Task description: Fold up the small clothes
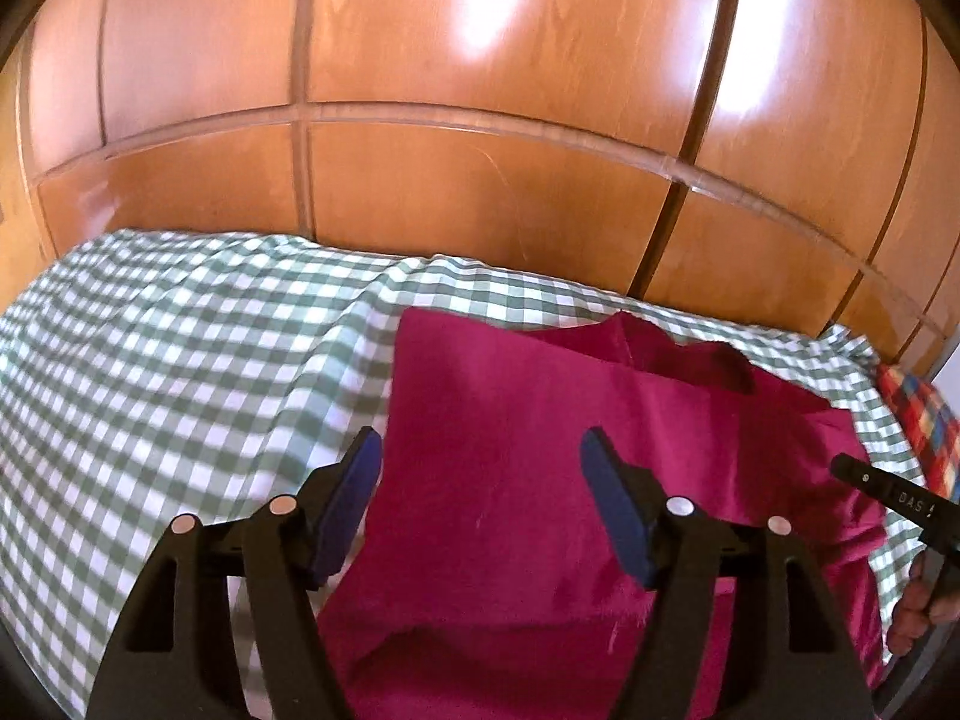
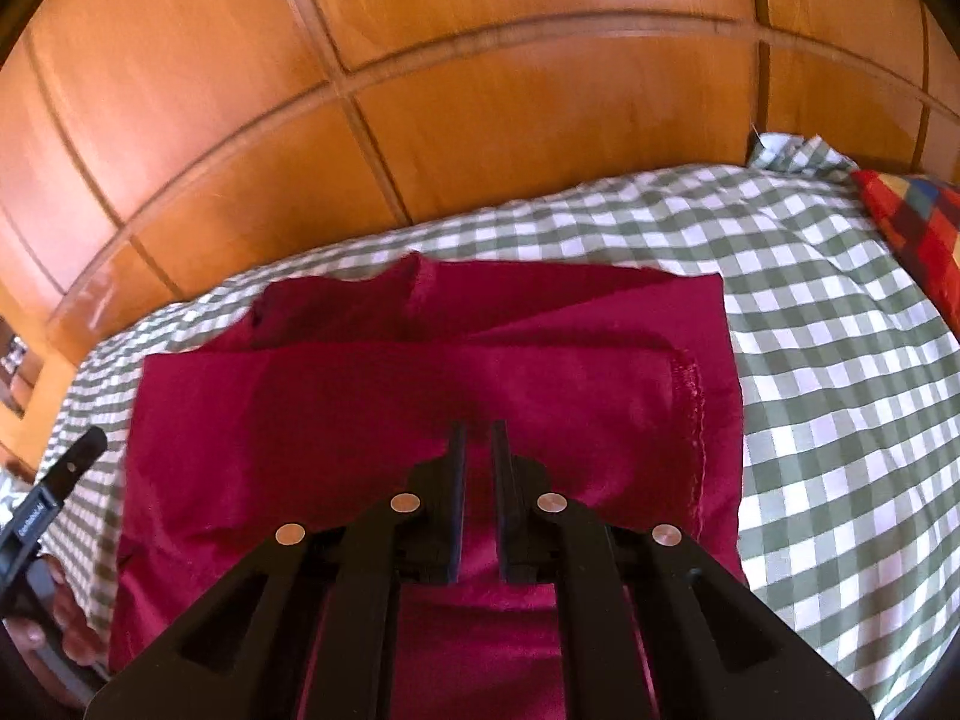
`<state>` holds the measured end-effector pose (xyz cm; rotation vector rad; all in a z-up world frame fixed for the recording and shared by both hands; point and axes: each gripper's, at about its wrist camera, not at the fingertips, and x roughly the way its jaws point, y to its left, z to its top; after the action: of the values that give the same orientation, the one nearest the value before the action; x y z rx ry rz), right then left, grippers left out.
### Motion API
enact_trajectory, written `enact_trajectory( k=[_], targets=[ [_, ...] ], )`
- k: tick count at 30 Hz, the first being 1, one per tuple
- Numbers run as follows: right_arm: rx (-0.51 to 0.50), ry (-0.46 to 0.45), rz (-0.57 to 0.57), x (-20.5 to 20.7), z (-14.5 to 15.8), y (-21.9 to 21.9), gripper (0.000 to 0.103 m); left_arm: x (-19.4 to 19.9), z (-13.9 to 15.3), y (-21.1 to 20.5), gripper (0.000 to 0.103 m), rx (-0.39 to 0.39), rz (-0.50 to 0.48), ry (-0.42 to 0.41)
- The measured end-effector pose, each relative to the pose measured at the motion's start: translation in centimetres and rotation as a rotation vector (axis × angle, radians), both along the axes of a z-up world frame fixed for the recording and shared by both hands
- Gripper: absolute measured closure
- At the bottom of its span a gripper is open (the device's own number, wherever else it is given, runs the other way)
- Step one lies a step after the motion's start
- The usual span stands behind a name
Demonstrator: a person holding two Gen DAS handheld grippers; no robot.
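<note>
Through the left wrist camera, we are holding the left gripper with its jaws spread wide and released, hovering over the left part of the crimson garment. The garment is lying partly folded on the green checked sheet of the bed, in front of a wooden headboard.

Through the right wrist camera, we are holding the right gripper with its jaws nearly together, a narrow gap showing between them and nothing gripped, over the garment's middle. A multicoloured patchwork cushion is lying at far right.
</note>
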<state>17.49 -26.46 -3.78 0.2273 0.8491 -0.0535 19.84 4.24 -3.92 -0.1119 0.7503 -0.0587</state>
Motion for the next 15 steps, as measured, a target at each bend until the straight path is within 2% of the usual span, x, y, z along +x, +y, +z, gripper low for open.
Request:
enact_trajectory(
  k=[3, 4, 5, 7, 8, 9, 10, 11, 13, 15],
  targets=[
    [-0.024, 0.012, -0.051, 0.9, -1.0, -1.1, 0.097, 1.8, -0.6, -0.9, 0.037, 0.036, -0.010, 0.011],
    [-0.028, 0.009, -0.056, 1.2, -1.5, -1.4, 0.085, 2.4, -0.9, -1.0, 0.037, 0.045, -0.011, 0.021],
    [-0.028, -0.001, -0.047, 1.5, -2.1, -1.6, 0.078, 3.2, -1.7, -1.1, 0.037, 0.057, -0.008, 0.048],
    [-0.058, -0.036, -0.033, 1.5, -3.0, -1.5, 0.077, 4.7, -4.3, -0.9, 0.031, 0.083, 0.011, 0.131],
    [-0.075, -0.059, -0.032, 1.3, -3.3, -1.3, 0.077, 5.1, -6.2, -0.3, 0.028, 0.061, 0.018, 0.172],
    [-0.081, -0.069, -0.033, 1.2, -3.3, -1.2, 0.077, 4.9, -7.1, 0.7, 0.028, -0.017, 0.018, 0.156],
    [-0.077, -0.078, -0.034, 1.1, -3.3, -1.3, 0.077, 4.8, -7.1, 1.6, 0.028, -0.079, 0.019, 0.152],
    [-0.074, -0.081, -0.034, 1.1, -3.3, -1.3, 0.077, 4.8, -7.0, 1.9, 0.028, -0.097, 0.021, 0.154],
    [-0.080, -0.083, -0.033, 1.1, -3.2, -1.2, 0.077, 4.8, -6.8, 1.5, 0.027, -0.067, 0.021, 0.156],
    [-0.088, -0.080, -0.032, 1.2, -3.1, -1.1, 0.077, 4.4, -5.8, 0.7, 0.027, 0.002, 0.046, 0.152]
  ],
)
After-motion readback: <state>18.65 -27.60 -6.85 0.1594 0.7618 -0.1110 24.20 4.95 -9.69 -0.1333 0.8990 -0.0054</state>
